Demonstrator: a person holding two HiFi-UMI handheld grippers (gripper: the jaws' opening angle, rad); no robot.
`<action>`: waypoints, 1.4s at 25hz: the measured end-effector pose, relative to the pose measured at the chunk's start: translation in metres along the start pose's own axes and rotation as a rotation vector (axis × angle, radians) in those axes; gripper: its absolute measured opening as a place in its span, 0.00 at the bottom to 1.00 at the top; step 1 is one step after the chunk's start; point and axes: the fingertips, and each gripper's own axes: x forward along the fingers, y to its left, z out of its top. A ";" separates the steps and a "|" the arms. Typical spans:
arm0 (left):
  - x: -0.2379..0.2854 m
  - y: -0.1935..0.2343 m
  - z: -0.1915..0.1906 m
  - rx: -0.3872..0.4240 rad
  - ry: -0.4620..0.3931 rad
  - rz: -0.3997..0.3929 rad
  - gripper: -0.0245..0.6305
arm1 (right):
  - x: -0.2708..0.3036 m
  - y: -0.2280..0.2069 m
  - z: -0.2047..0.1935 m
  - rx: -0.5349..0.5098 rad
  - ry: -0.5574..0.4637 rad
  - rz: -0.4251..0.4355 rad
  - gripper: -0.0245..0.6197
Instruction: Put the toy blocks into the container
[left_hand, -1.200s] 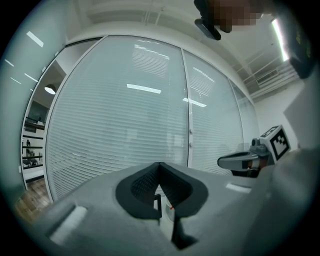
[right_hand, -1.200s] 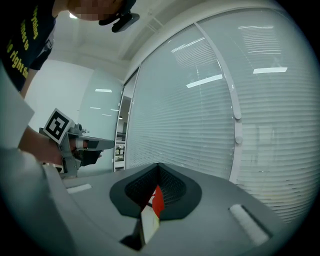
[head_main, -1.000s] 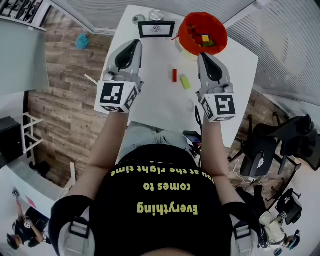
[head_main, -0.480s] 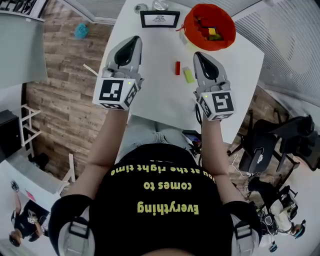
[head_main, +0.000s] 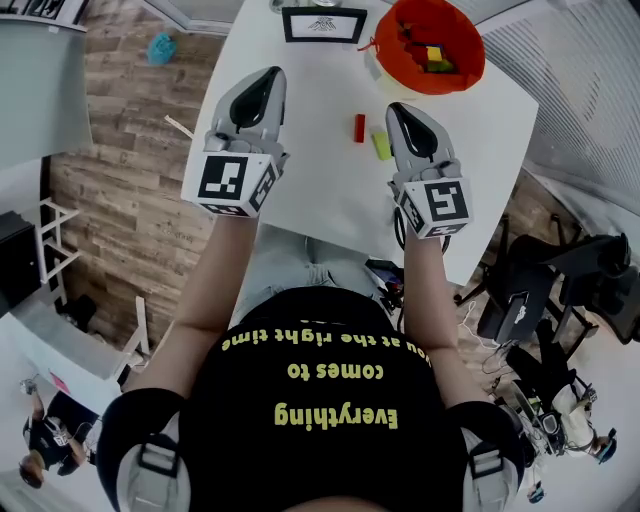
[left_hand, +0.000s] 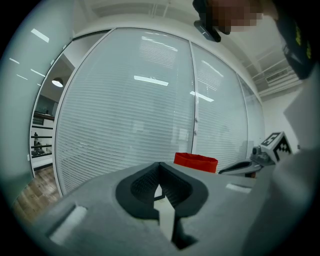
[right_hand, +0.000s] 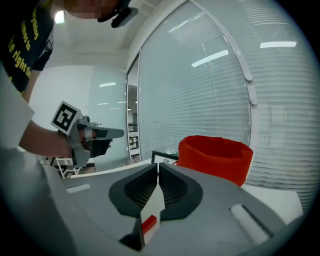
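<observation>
Two-handed, holds left tool (head_main: 268, 74) and right tool (head_main: 398, 108) shut, empty, above tabletop (head_main: 310, 195), aimed toward red block (head_main: 359, 127) and green block (head_main: 381, 146), presumably for pickup.

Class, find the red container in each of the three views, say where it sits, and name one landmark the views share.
Head view: the red container sits at the top right edge.
Left gripper view: red container just right of centre, above the jaws.
Right gripper view: red container right of centre, larger, above the jaws.
Shared landmark: the glass wall with blinds.
</observation>
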 end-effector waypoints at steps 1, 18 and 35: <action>0.000 0.000 -0.003 -0.001 0.002 0.001 0.04 | 0.001 0.001 -0.003 0.001 0.003 0.006 0.07; -0.005 0.000 -0.042 -0.024 0.053 0.020 0.04 | 0.037 0.022 -0.089 0.032 0.218 0.090 0.24; -0.007 -0.002 -0.066 -0.038 0.091 0.014 0.04 | 0.053 0.021 -0.158 0.013 0.420 0.052 0.30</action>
